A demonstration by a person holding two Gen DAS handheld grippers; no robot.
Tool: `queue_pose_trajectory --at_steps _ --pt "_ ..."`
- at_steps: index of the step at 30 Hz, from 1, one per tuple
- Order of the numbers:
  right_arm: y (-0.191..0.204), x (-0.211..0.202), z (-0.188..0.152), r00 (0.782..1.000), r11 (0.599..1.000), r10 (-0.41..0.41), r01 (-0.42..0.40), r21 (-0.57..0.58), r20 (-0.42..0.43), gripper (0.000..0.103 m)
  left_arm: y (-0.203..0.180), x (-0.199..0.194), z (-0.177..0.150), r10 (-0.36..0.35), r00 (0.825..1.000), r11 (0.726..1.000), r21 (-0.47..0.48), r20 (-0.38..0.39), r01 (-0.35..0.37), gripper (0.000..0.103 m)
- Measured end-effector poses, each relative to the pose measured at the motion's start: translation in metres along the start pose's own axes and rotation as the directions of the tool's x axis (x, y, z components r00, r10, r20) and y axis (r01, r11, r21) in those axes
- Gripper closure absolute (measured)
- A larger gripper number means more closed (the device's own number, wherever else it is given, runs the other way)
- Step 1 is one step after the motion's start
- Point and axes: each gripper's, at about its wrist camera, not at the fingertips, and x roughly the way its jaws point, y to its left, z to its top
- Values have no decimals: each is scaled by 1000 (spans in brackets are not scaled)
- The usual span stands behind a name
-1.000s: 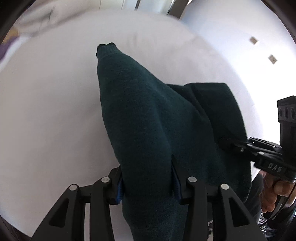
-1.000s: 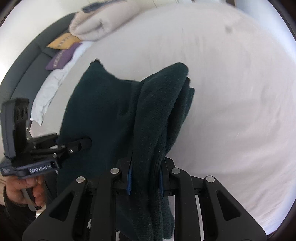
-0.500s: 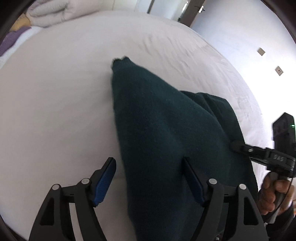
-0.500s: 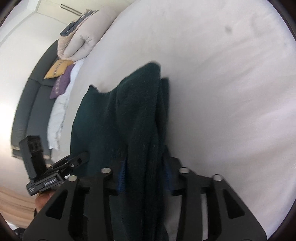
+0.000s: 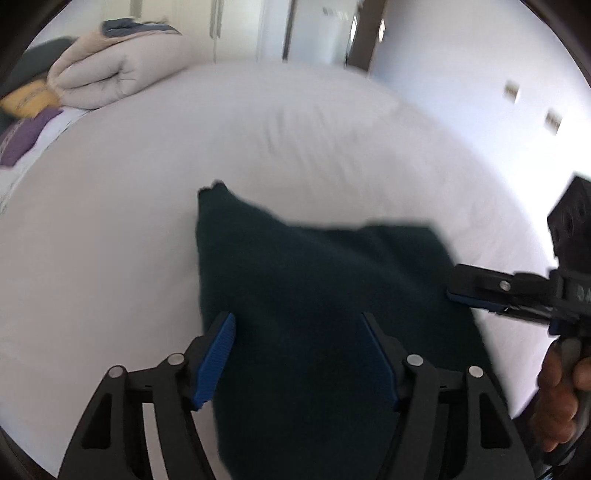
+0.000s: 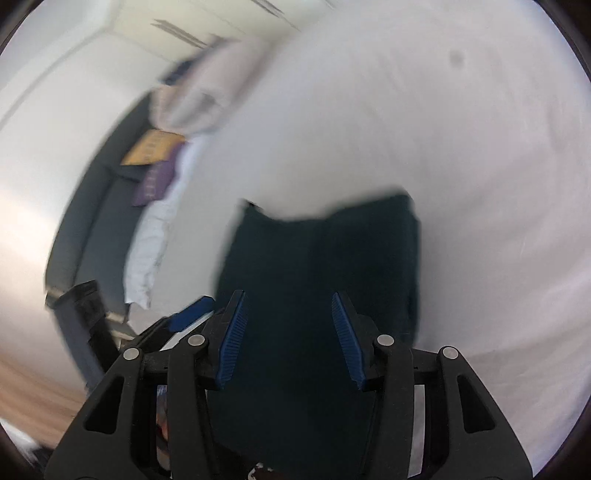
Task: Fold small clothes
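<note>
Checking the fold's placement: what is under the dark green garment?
The dark green garment lies on the white bedsheet, which shows on all sides of it. What lies directly beneath is covered; its near end is cut off below both pairs of tongs.

White bed; pale walls

One dark green garment, two tools, one folded duvet, two cushions.

Pretty clearly a bedroom at home: big bed with a white sheet, rolled-up duvet, yellow and purple cushions, closet doors behind.
</note>
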Motion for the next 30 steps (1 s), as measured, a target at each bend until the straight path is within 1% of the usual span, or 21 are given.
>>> queue_pose_trajectory --at_steps 1,2,5,7,10,12,14,15,16,17,18,19,21,22,23,24,25,26,27,29,30 --pt "-6 11 0 1000 999 -23 23 25 -13 69 -1 4 -1 16 1000 1000 15 1 -16 33" --pt "-18 17 -1 999 998 -28 29 50 -14 76 -2 8 -1 25 1000 999 22 3 -25 31" --pt "-41 11 -3 997 990 75 -77 115 23 77 -4 13 -1 39 999 998 39 2 -39 23" --pt "-46 -2 -4 996 987 76 -82 139 46 76 -7 16 -1 60 998 997 57 3 -60 18" --pt "-27 -21 -18 994 992 84 -91 90 74 75 -8 17 -1 72 997 996 58 20 -73 16" --pt "-10 -32 -35 993 993 111 -112 22 40 75 -9 16 -5 74 997 995 59 32 -76 16" --pt "0 -34 -48 996 995 91 -92 -35 -25 74 -9 17 -7 73 996 995 61 42 -75 15" --pt "-2 -26 -59 997 997 34 -38 -70 -68 74 -8 18 -7 69 997 996 61 46 -72 15" --pt "-10 -25 -65 997 997 -8 2 -77 -73 75 -8 18 -8 65 997 996 61 47 -68 15" --pt "-7 -19 -68 998 998 3 -7 -63 -68 77 -8 18 -8 65 997 996 63 49 -68 15" --pt "-17 -25 -71 998 998 49 -51 -27 -49 77 -8 16 -9 64 997 996 64 53 -68 15" --pt "-22 -30 -73 998 998 58 -58 -8 -33 77 -8 13 -9 60 996 996 62 60 -63 15" --pt "-22 -46 -79 1000 1000 24 -24 -17 7 73 -7 4 -12 50 995 997 47 81 -54 16" --pt "-14 -61 -84 996 996 -68 72 -58 55 68 -7 -5 -14 45 994 998 39 103 -49 19" --pt "-10 -73 -92 985 984 -140 150 -100 97 63 -8 -17 -18 34 990 999 35 140 -39 19" --pt "-5 -80 -96 974 971 -181 200 -134 139 60 -11 -33 -25 38 979 998 39 200 -46 19" --pt "6 -95 -101 957 955 -205 241 -171 203 54 -14 -46 -31 58 966 997 43 250 -71 15" --pt "19 -111 -107 936 941 -212 273 -198 281 44 -18 -65 -39 87 944 993 46 318 -107 10" --pt "30 -125 -113 910 927 -222 308 -214 350 39 -20 -79 -46 104 924 991 43 369 -129 0" --pt "55 -149 -123 844 894 -226 378 -242 486 23 -22 -110 -59 126 880 988 23 459 -153 0" --pt "68 -160 -127 803 877 -219 411 -250 554 19 -23 -129 -66 127 856 988 14 501 -155 0"
